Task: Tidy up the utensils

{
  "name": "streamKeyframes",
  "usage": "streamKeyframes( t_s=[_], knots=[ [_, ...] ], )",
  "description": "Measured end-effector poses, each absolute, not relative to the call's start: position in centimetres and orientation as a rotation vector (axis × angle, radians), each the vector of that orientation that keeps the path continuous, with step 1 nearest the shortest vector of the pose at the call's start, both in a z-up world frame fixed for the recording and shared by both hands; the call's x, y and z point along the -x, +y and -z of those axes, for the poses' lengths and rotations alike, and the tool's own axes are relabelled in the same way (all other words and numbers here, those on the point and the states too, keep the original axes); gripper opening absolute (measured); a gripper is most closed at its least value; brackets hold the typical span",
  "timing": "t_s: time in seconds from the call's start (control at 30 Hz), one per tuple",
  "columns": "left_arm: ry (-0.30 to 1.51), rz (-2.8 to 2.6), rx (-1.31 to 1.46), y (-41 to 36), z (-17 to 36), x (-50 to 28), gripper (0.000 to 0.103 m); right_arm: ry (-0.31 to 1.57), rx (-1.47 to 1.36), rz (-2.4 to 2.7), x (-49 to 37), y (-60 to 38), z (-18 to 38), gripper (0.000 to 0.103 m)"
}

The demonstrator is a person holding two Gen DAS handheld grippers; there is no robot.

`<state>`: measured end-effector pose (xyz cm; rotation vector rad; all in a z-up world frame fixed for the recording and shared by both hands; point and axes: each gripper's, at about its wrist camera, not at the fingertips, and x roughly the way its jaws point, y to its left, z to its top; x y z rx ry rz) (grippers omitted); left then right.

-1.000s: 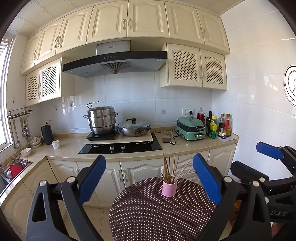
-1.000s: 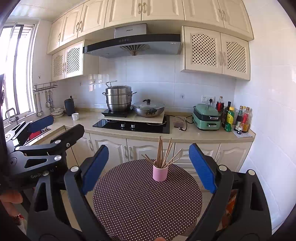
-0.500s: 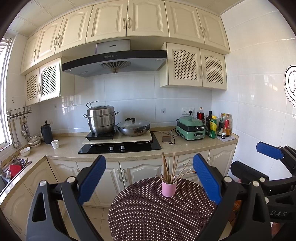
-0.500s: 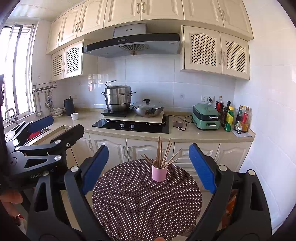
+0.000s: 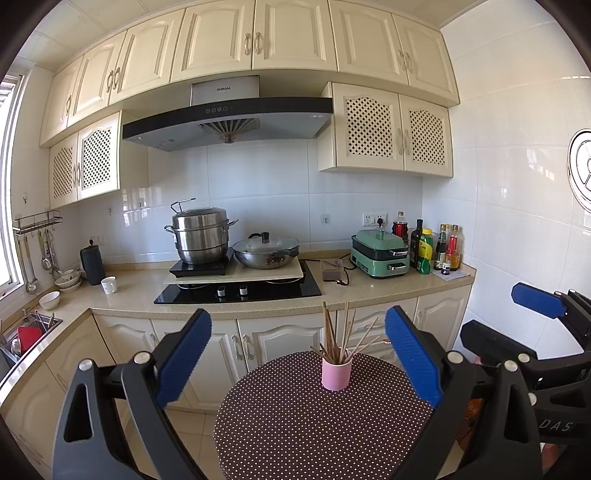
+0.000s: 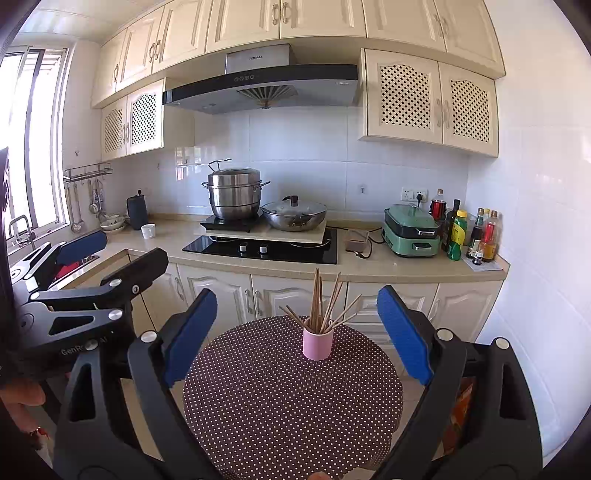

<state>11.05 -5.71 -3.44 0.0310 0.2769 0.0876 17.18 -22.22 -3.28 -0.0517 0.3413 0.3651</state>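
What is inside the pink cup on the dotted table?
The pink cup holds a loose bundle of wooden chopsticks, splayed outward above the rim. Their lower ends and the cup's bottom are hidden by its wall.

Cream cabinets (image 5: 295, 33) line white-tiled walls (image 6: 535, 184), with daylight through a window (image 6: 33, 147) at left.

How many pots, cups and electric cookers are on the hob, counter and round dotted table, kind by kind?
Steel pots on the black hob: 2, a stacked steamer and a glass-lidded wok.
Cups: 2, a pink cup holding wooden chopsticks and a small white cup.
Green electric cooker: 1.
Total: 5.
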Motion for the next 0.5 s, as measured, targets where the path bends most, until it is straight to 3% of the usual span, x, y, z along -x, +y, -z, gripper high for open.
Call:
streamKeyframes(
  t_s=[0.5],
  knots=[
    [0.286,-0.087,-0.034,-5.43,3.83,-11.71,0.093,0.350,0.048,-0.360,-17.68,-22.19,3.57,0.087]
  ],
)
